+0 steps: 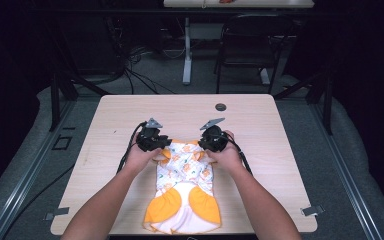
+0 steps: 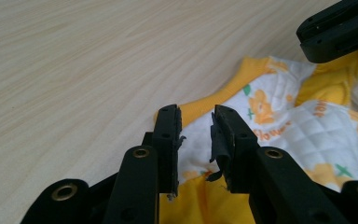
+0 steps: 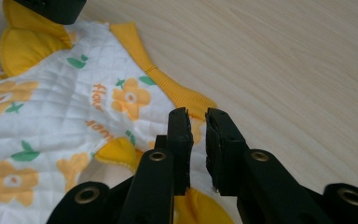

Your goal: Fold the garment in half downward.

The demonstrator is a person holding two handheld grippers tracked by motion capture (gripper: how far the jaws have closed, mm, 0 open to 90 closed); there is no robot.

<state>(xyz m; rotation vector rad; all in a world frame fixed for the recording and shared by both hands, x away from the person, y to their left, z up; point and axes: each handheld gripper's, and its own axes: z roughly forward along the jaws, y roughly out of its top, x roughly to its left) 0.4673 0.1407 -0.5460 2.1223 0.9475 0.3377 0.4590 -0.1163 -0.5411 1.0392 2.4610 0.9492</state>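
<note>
A small quilted garment (image 1: 184,187), white with orange flowers and orange trim, lies flat near the table's front edge. Its top corners are folded inward. My left gripper (image 1: 166,146) hovers over the garment's upper left corner. In the left gripper view its jaws (image 2: 196,119) stand a little apart, with white fabric and the orange collar band (image 2: 223,91) showing through the gap. My right gripper (image 1: 203,148) is at the upper right corner. Its jaws (image 3: 196,119) stand slightly apart over the orange ribbed cuff (image 3: 182,95). Nothing looks pinched in either. Each gripper view shows the other gripper (image 2: 338,28) (image 3: 51,8) at its top edge.
The light wooden table (image 1: 130,115) has a dark round cap (image 1: 221,106) near its far edge. Beyond it stand a black chair (image 1: 250,45) and a white table leg (image 1: 186,55), with cables on the floor. Bare wood lies on both sides of the garment.
</note>
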